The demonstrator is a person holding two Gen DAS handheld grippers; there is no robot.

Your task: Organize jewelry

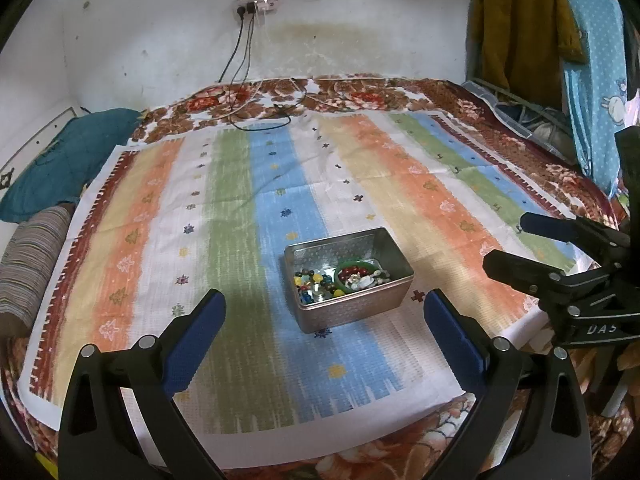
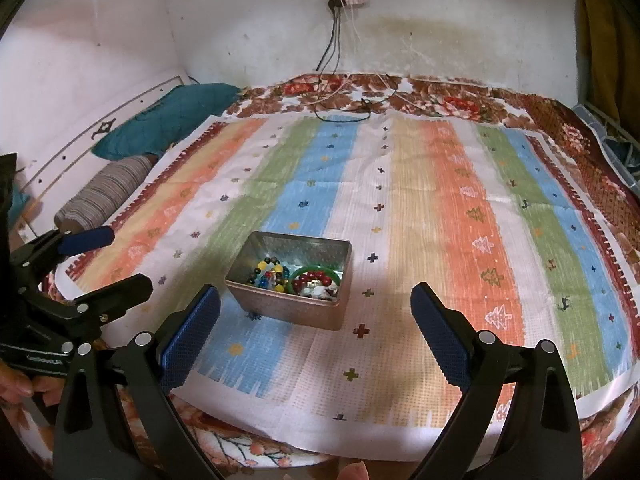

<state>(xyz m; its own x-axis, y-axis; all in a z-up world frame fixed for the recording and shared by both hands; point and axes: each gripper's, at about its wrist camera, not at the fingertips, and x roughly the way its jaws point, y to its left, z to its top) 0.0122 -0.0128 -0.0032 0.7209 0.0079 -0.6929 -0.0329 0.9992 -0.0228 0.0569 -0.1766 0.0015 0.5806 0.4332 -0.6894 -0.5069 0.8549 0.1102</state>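
Two grippers hovered above the striped cloth, each with its jaws spread wide and nothing between them. From the left wrist view, the left gripper framed the metal tin, which sat just ahead of its blue pads; the right gripper entered at about 3 o'clock, near the tin but apart from it. From the right wrist view, the right gripper had the tin toward 11 o'clock of its own midline, and the left gripper lay at 9 o'clock. Inside the tin lay the jewelry: a green bangle around a string of dark red beads on the side nearer 3 o'clock, and a tangle of multicoloured beads on the side nearer 9 o'clock, with some pale pieces too small to identify. Judged risks: the strands appeared heaped and probably interlaced, so a pinch on one string could drag its neighbours out with it or spill them over the rim; the broad pads would likely foul the tin's walls on entry; the light tin, resting on soft bedding, might tip or slide unless the other gripper steadied it; and the smooth bangle might slip from a shallow grip. Both grippers converging on the one small opening could also collide.
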